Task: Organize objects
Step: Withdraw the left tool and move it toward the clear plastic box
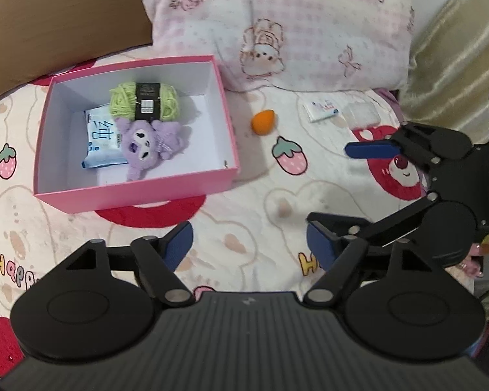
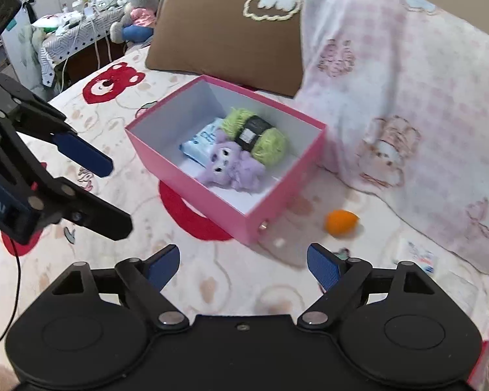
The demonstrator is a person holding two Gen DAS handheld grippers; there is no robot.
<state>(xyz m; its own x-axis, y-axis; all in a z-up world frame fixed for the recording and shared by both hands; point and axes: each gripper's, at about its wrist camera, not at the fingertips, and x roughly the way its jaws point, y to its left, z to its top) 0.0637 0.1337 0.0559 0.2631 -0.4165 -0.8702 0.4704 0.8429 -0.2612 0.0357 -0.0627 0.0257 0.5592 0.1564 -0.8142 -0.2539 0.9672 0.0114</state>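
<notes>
We hold both hand-held grippers, left [image 1: 249,244] and right [image 2: 243,265], spread and empty above the bed [image 1: 244,195]. The box [image 1: 62,200] holds yarn [image 1: 169,99], a plush [image 1: 146,145] and a packet [image 1: 97,143]; an orange sponge [image 1: 262,123] lies just beside it.

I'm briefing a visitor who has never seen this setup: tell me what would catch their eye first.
First the pink box, open on the cartoon-print bedspread, holding a green yarn skein, a purple plush toy and a blue-and-white packet. Next, the orange egg-shaped object lying alone right of the box, before the pink pillow. Both claws are open and empty.
</notes>
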